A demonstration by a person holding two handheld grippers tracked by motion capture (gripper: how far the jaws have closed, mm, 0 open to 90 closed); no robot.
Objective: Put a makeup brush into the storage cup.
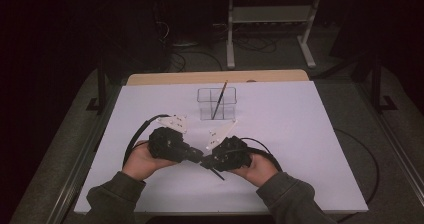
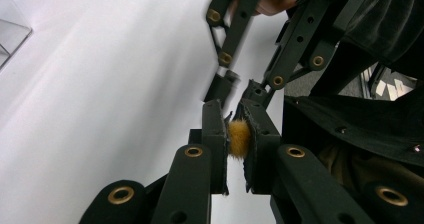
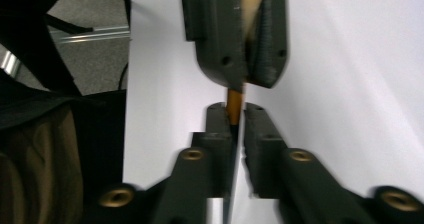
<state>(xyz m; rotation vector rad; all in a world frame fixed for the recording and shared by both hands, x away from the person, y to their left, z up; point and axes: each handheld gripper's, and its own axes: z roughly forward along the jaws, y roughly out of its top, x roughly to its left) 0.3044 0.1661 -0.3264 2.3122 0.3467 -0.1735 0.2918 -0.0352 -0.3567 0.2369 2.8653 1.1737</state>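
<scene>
We read no brand or writing anywhere. From the high view, our left gripper [image 1: 197, 158] and right gripper [image 1: 206, 161] met tip to tip over the white desk [image 1: 300, 149], near a clear organizer [image 1: 216, 104] holding one brush [image 1: 220, 99]. The left gripper view revealed a paintbrush's orange bristles [image 2: 239, 138] pinched between its closed jaws. The right gripper view showed its jaws clamped around the paintbrush [image 3: 233, 104] handle, with the left gripper directly ahead.
</scene>
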